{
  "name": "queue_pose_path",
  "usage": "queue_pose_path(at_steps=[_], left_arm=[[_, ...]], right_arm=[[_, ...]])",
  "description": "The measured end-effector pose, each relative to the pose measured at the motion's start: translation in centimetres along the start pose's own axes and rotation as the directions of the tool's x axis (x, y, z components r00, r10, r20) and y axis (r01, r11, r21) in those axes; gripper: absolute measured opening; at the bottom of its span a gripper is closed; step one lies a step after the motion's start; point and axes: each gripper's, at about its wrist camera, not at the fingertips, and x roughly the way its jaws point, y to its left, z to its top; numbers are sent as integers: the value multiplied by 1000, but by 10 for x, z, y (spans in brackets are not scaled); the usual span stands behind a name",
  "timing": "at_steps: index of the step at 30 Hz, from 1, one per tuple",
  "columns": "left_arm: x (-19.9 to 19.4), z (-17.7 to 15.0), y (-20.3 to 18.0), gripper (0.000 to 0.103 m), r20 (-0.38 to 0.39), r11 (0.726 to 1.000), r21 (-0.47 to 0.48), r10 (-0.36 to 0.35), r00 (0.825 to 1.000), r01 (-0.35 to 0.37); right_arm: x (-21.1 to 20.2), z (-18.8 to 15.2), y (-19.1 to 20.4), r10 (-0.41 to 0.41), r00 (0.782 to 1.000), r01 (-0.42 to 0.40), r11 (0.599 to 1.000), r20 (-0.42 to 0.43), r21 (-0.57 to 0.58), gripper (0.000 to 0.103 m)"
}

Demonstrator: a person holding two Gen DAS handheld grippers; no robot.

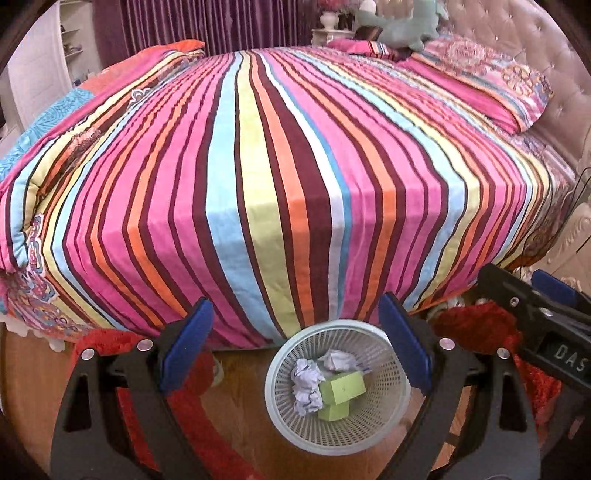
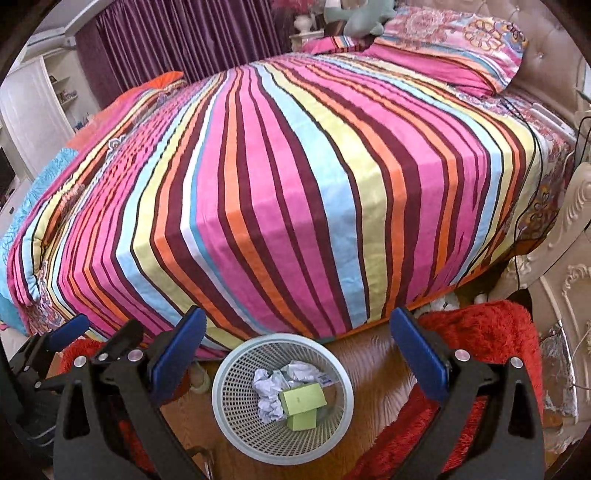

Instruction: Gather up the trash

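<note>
A pale mesh wastebasket [image 1: 376, 417] [image 2: 240, 417] stands on the wooden floor at the foot of the striped bed. Inside lie crumpled white paper [image 1: 306, 386] [image 2: 267, 393] and two light green boxes [image 1: 341, 387] [image 2: 303, 400]. My left gripper [image 1: 295, 343] hangs above the basket, its blue-padded jaws wide open with nothing between them. My right gripper [image 2: 297, 345] also hovers over the basket, open and empty. The right gripper shows at the right edge of the left wrist view [image 1: 543, 295], and the left gripper at the lower left of the right wrist view [image 2: 85, 339].
The bed with a striped quilt [image 1: 277, 166] [image 2: 295, 166] fills the view ahead; pillows [image 1: 480, 77] and a plush toy [image 1: 402, 26] lie at its far end. A red shaggy rug [image 2: 487, 332] [image 1: 110, 343] flanks the basket. An ornate cream bed frame [image 2: 561, 258] stands right.
</note>
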Motion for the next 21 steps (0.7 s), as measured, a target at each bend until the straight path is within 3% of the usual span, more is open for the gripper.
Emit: queue_pose_path(at_steps=[4, 12, 17, 21], left_arm=[[-2, 1, 2, 88, 9, 1000, -8, -8, 1000, 8], [6, -1, 9, 88, -10, 1000, -25, 5, 1000, -5], [1, 0, 9, 88, 15, 1000, -24, 3, 1000, -3], [0, 0, 8, 88, 24, 1000, -15, 3, 1000, -3]], right_arm=[[0, 2, 1, 3, 1000, -3, 1000, 9, 0, 96], [-3, 4, -6, -68, 996, 67, 998, 51, 14, 96], [5, 3, -6, -70, 997, 70, 998, 22, -10, 96], [3, 1, 1, -72, 996, 75, 996, 45, -51, 96]])
